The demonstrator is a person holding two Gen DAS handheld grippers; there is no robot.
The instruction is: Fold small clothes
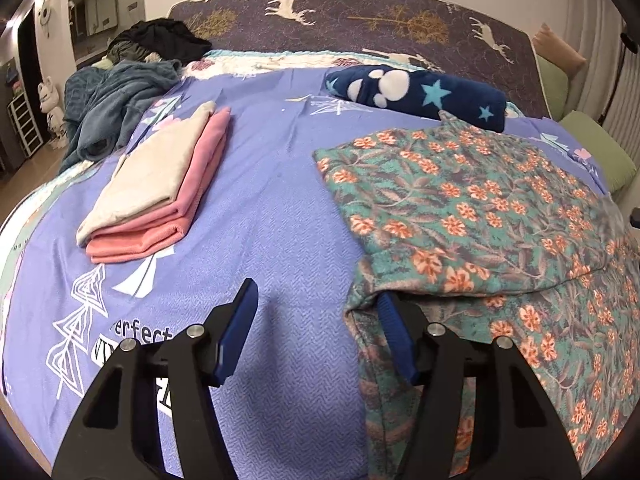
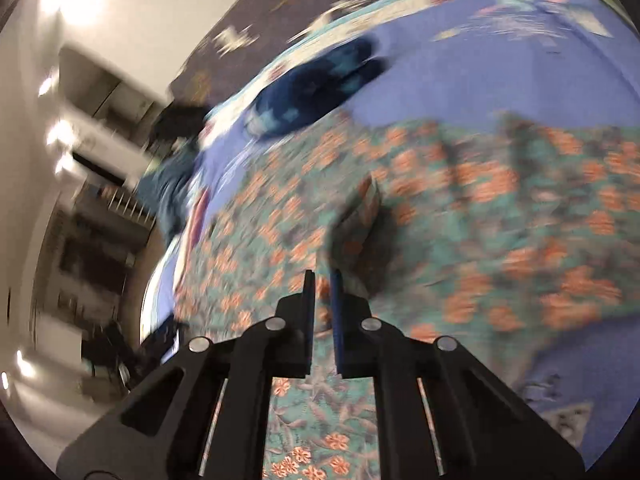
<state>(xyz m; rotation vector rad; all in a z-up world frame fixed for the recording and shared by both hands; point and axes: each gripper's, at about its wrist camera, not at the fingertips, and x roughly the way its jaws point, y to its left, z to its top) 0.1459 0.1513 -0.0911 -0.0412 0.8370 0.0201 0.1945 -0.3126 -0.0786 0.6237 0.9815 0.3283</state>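
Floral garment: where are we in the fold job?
Done: a cream and pink folded stack sits aside on the bed. In hand: the floral garment is partly folded over; right gripper is shut on its cloth, left gripper open at its corner. Left: finishing this fold.

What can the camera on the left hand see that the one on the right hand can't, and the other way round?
Only the left view shows the left tongs, open, with one finger tucked at the edge of the floral garment, and the cream cloth folded on the pink towel. Only the right view, blurred, shows the right tongs, shut on a raised fold of that floral garment. Both show the navy paw-print blanket and purple bedspread.
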